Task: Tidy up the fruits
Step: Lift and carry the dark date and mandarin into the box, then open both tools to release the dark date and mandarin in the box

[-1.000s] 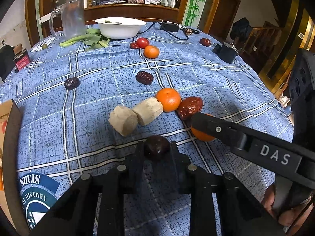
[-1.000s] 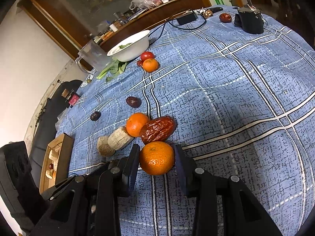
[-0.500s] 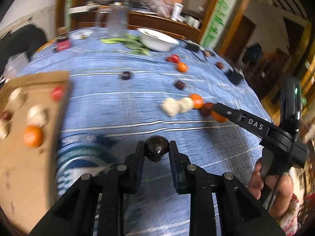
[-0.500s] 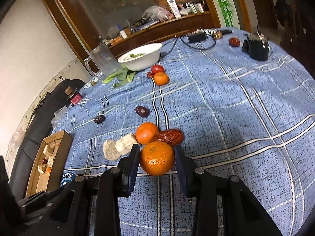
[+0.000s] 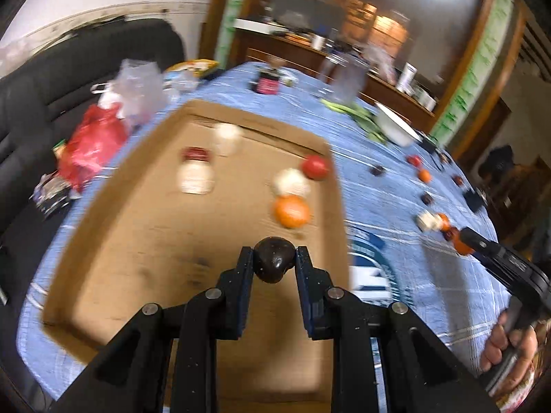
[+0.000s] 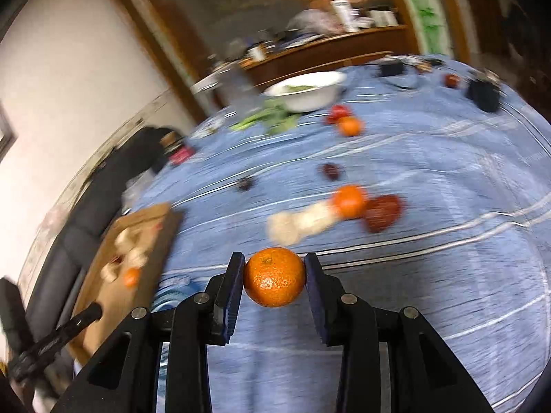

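My left gripper is shut on a dark round fruit and holds it above the cardboard tray. In the tray lie an orange, a red fruit and several pale pieces. My right gripper is shut on an orange, held above the blue tablecloth. On the cloth lie another orange, a red date and pale root pieces. The tray shows at the left of the right wrist view. The right gripper also shows in the left wrist view.
A white bowl with greens, a glass jug, a far orange with a tomato, dark dates and a black box stand on the table. Plastic bags lie left of the tray.
My left gripper swung left with the dark fruit and now hangs over the tray. My right gripper lifted the orange and moved left toward the tray.
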